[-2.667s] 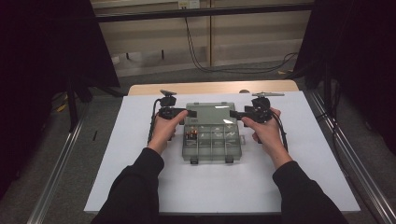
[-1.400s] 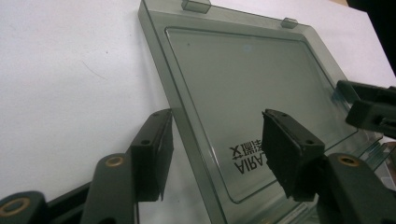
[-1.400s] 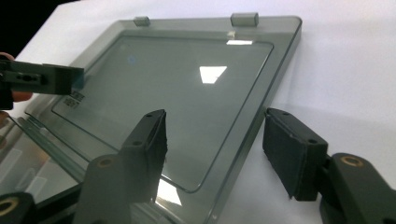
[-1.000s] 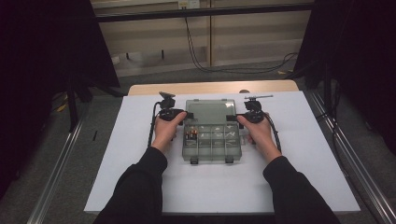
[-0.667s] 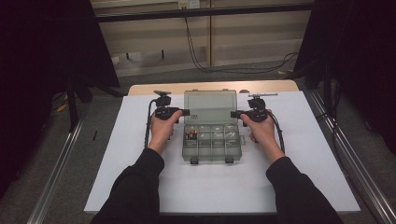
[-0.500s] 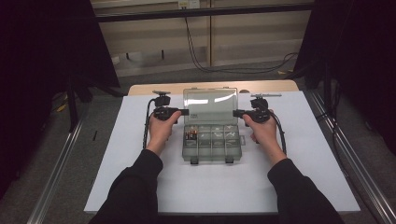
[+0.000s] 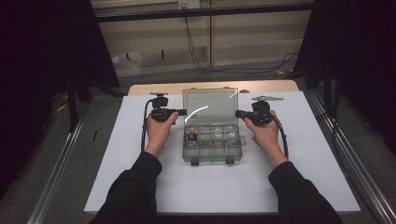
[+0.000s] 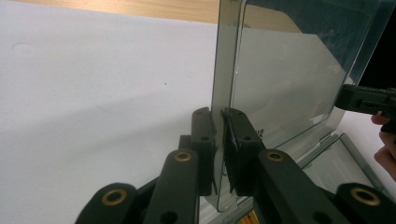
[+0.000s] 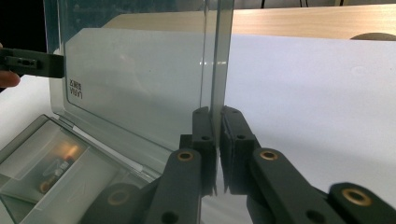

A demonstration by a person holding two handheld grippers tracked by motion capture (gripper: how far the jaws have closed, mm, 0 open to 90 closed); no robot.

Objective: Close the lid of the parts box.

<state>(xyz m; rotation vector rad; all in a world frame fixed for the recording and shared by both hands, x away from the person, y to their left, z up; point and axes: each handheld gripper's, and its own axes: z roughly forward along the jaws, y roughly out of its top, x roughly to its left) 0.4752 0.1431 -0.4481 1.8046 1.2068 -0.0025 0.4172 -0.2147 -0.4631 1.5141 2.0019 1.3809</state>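
The clear plastic compartment box [image 7: 212, 142] is seen at the middle of the white counter [image 7: 116, 144], with its transparent lid [image 7: 210, 106] raised upright at the far side. The lid's left edge is pinched by the left claw [image 7: 183, 112], and in the left gripper view the left claw [image 8: 219, 140] is clamped flat on that edge with the pane between the pads. The opposite edge is gripped by the right claw [image 7: 238, 113]; in the right gripper view the right claw [image 9: 217, 135] is clenched on the lid's side wall. Both sets of jaws have just been closing, with the lid between them. Small batteries [image 7: 191, 136] are held in a compartment at the box's left, and two dark latches [image 7: 194, 162] are seen on its near wall. A strip of bare wood [image 7: 154, 88] is exposed beyond the white sheet, and cables [image 7: 201, 56] are trailed across the floor behind. Nothing is found between the hands and the box. Compared with the earliest frame, where the lid lay flat and closed, it has been swung up to vertical. A small printed mark [image 9: 77, 91] is carried on the lid, too small to be read with certainty.
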